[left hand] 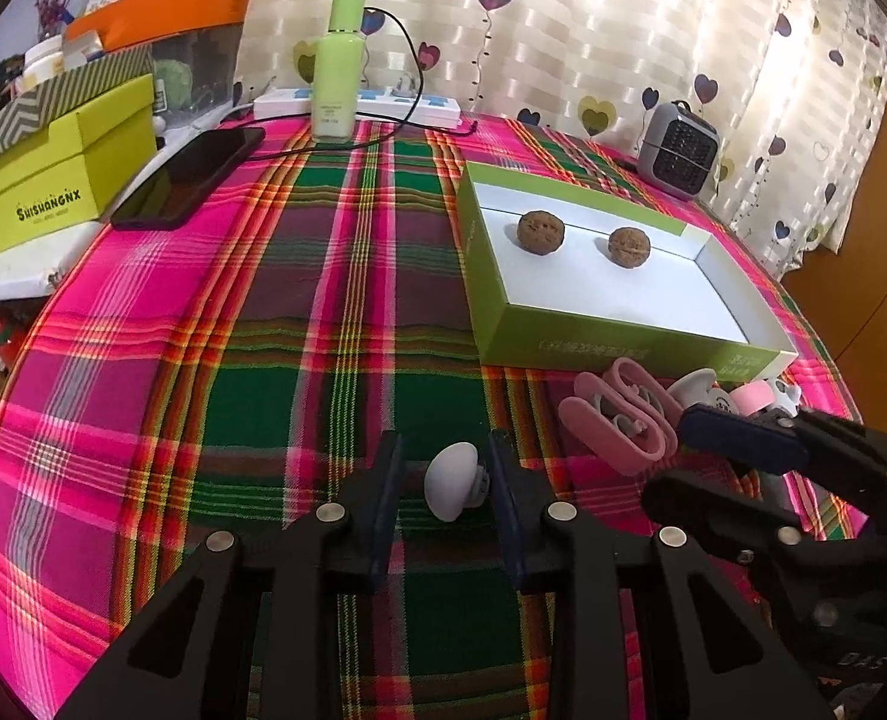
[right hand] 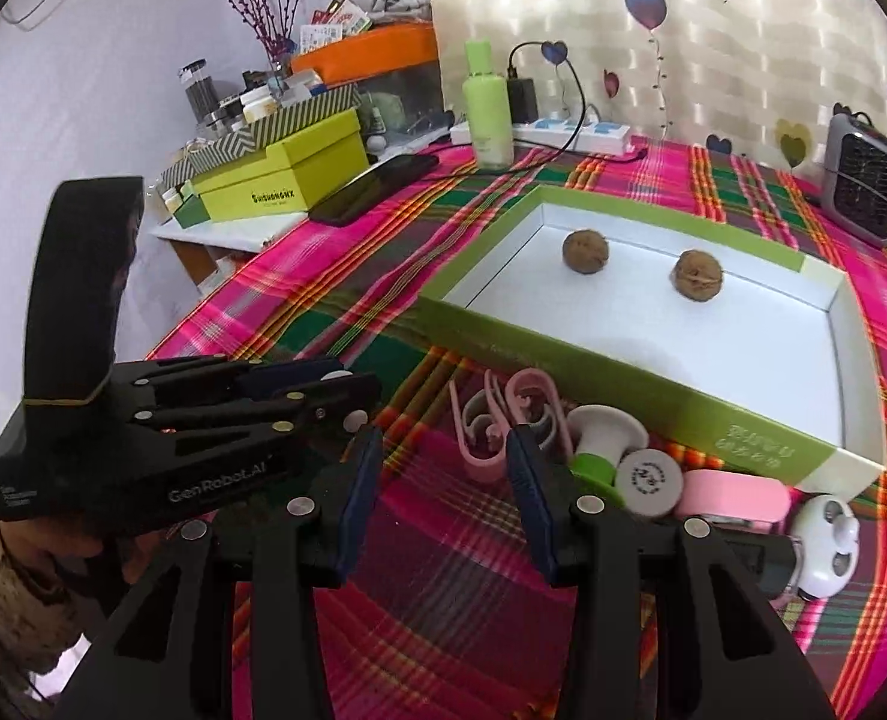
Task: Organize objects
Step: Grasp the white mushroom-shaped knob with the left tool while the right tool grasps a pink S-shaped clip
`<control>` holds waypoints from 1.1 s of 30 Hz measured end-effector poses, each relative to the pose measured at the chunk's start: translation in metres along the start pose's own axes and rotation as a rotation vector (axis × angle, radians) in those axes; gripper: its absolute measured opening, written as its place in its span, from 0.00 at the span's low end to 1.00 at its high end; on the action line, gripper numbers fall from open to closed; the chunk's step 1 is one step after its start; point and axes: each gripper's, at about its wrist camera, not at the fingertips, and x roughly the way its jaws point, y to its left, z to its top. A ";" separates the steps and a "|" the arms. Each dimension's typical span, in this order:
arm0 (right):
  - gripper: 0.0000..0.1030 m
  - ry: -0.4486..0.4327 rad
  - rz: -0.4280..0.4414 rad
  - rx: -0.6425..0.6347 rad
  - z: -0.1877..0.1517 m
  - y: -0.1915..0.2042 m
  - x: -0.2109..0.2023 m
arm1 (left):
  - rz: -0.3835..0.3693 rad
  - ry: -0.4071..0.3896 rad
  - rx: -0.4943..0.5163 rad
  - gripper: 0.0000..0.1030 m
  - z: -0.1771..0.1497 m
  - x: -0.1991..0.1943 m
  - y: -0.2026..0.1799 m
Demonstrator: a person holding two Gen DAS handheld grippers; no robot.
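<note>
Left wrist view: left gripper (left hand: 446, 480) jaws pinch a white mushroom-shaped knob (left hand: 452, 480); right gripper (right hand: 443, 468) jaws stand spread, empty, near pink clips (right hand: 491, 420).

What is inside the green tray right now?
Two walnuts sit apart on the white floor of the green tray, toward its far wall. The rest of the floor in view is bare; the near wall hides a thin strip along the front.
</note>
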 end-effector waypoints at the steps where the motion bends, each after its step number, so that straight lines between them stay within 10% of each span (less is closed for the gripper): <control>1: 0.43 0.003 -0.006 -0.001 0.000 0.000 0.002 | -0.004 0.000 -0.004 0.26 0.000 0.000 0.002; 33: 0.40 0.079 -0.046 -0.035 0.014 0.006 0.039 | -0.041 0.003 -0.007 0.27 -0.001 -0.002 0.008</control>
